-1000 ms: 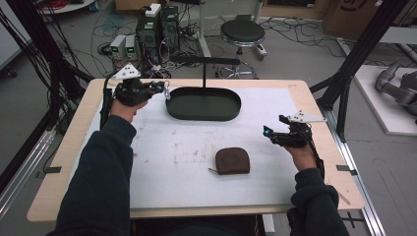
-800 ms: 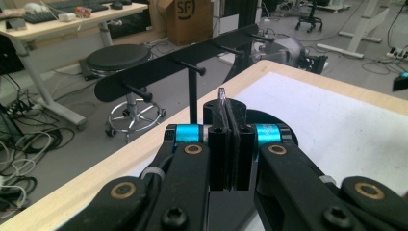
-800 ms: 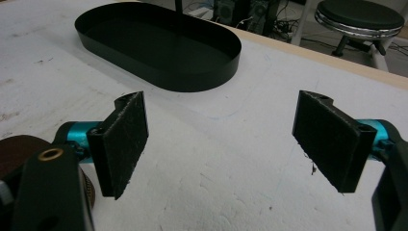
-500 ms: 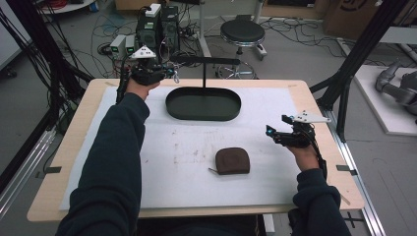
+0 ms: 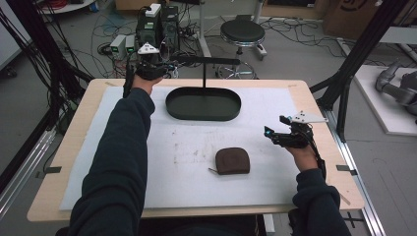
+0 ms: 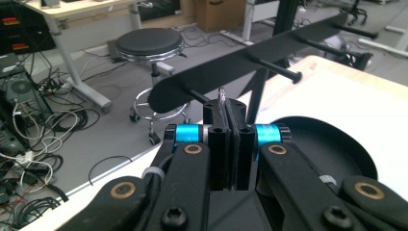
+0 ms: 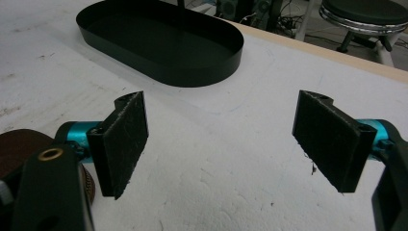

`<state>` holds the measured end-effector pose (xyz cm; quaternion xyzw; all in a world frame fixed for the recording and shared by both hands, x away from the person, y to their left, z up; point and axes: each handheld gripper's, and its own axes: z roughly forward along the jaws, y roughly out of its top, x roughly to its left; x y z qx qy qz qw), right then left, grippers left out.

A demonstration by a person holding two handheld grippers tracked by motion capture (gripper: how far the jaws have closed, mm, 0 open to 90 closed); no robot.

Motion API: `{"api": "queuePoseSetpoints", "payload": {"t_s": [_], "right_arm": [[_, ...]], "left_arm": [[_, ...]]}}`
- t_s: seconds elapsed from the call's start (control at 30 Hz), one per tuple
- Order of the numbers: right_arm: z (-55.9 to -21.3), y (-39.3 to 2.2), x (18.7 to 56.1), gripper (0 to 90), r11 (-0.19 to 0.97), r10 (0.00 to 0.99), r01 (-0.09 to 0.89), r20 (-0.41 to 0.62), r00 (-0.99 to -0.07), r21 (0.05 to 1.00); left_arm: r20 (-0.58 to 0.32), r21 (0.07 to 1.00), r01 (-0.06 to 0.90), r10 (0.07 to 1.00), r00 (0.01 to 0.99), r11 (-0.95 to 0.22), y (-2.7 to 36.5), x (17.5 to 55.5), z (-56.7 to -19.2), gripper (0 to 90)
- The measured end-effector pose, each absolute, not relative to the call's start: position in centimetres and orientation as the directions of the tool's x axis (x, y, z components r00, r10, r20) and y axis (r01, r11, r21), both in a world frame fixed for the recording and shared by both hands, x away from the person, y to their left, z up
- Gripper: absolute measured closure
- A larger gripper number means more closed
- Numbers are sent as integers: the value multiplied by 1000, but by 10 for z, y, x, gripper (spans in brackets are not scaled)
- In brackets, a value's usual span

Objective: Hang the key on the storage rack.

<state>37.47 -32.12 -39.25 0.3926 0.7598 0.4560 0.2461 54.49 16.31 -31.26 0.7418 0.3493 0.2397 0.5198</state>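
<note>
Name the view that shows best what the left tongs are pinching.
The left gripper view: the left tongs are shut on a thin metal piece, too small to identify, near the rack's pegs. The high view shows those tongs too small to tell.

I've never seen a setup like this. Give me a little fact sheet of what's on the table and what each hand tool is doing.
left gripper: jaws shut on a small thin metal piece, up by the rack's pegs
right gripper: jaws wide open, nothing between them, above the white mat
rack: black bar with pegs on a post
tray: black oval, the post rises from it
pouch: brown, flat on the white mat
</note>
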Motion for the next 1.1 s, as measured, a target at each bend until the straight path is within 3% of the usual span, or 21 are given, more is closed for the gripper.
{"api": "queuePoseSetpoints", "payload": {"t_s": [0.5, 0.9, 1.03, 1.07, 1.1], "right_arm": [[-394, -320, 375, 204, 279, 821, 382, -12, -571, 881], [-395, -321, 373, 203, 273, 820, 378, -9, -572, 885], [-396, -319, 374, 203, 287, 818, 383, -17, -576, 878], [-396, -319, 374, 203, 287, 818, 383, -17, -576, 878], [-398, -317, 375, 203, 311, 815, 385, -36, -578, 869]], "left_arm": [[-6, 931, 309, 837, 548, -195, 151, 559, -317, 860], [-14, 944, 296, 879, 477, -146, 181, 523, -324, 586], [-70, 965, 253, 862, 502, -69, 196, 492, -326, 372], [-83, 970, 239, 854, 514, -50, 200, 484, -327, 372], [-119, 977, 215, 841, 528, 3, 208, 467, -329, 219]]}}
